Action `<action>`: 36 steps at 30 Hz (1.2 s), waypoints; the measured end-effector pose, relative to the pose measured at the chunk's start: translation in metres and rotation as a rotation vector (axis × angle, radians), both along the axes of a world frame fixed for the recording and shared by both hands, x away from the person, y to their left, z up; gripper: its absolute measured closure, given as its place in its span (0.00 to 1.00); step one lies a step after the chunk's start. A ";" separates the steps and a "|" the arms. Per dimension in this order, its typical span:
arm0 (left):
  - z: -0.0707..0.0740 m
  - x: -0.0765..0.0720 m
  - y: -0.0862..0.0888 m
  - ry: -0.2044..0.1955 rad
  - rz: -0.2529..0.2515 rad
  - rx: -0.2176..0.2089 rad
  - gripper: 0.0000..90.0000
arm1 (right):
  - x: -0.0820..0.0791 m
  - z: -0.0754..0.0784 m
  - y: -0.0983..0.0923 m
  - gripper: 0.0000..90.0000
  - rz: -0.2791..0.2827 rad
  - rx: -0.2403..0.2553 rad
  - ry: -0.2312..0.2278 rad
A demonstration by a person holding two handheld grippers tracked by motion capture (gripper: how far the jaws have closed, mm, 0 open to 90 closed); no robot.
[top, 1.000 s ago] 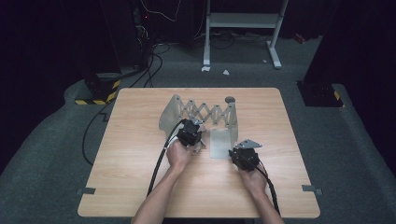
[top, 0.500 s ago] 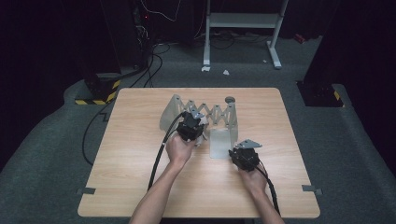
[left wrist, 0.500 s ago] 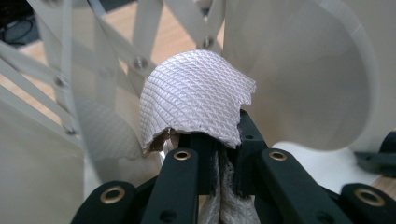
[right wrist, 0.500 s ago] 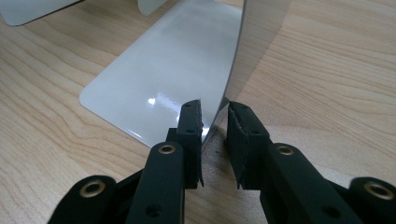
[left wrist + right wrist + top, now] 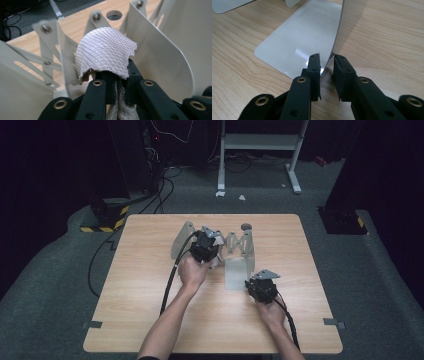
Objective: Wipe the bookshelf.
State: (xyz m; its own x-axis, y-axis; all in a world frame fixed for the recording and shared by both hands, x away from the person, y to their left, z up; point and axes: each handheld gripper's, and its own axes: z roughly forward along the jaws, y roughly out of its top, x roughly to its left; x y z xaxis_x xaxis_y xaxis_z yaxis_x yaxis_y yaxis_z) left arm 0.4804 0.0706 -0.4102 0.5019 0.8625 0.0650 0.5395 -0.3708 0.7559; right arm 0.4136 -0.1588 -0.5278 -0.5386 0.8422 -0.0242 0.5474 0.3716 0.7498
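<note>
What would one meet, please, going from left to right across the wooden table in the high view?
Black cable → left gripper over the beige folding metal rack → the rack's flat grey end plate → right gripper.

light: overhead, table (image 5: pixel 150 320) evenly lit, surrounding room dark | shadows: soft, short | glare: bright patch on metal base plate (image 5: pixel 297 50) | blur: rack edges soft in left gripper view | high view slightly grainy

Black tongs (image 5: pixel 117 82) with brass-ringed screw holes trail thick black cables.
</note>
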 end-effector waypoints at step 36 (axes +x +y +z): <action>-0.014 0.003 -0.007 0.010 0.005 0.050 0.91 | 0.000 0.000 0.000 0.84 0.000 0.003 0.002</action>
